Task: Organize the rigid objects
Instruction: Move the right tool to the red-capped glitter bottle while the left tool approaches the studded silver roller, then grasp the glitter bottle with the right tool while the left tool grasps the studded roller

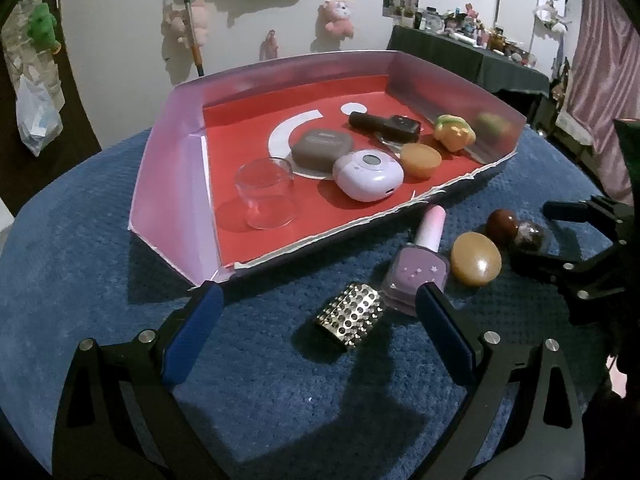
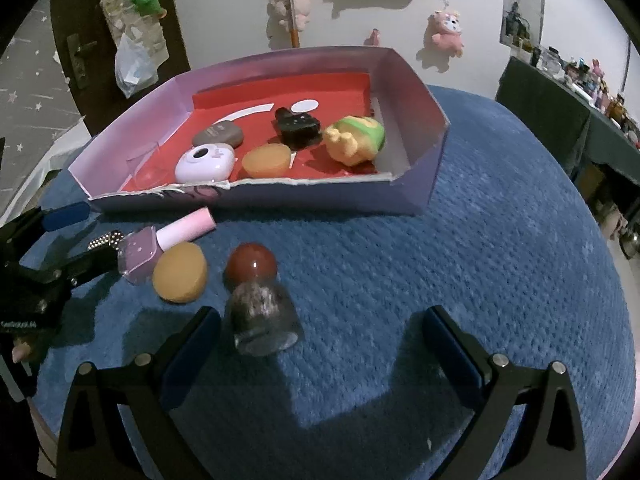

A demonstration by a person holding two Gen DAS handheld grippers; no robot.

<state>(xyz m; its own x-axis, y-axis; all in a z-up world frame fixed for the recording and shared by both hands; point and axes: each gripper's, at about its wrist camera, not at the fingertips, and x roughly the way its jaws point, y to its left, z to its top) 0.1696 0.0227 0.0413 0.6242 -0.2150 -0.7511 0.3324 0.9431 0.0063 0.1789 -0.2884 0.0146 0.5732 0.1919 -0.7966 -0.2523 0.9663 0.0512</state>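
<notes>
Both tools sit wide open and empty: left tool [image 1: 320, 312] lines up on the studded cylinder [image 1: 350, 322], right tool [image 2: 320, 338] beside the glass bottle [image 2: 260, 316] (probably both headed for the tray [image 1: 168, 184]).

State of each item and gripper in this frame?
Left gripper: open, empty.
Right gripper: open, empty.
Tray: near edge torn.
Glass: upright in the tray, empty.
Nail polish: lying on the cloth, capped.
Studded cylinder: lying on its side.

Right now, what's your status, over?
Both hand-held grippers open, empty: left, right. Studded cylinder, nail polish bottle outside box. Nothing blocking.
</notes>
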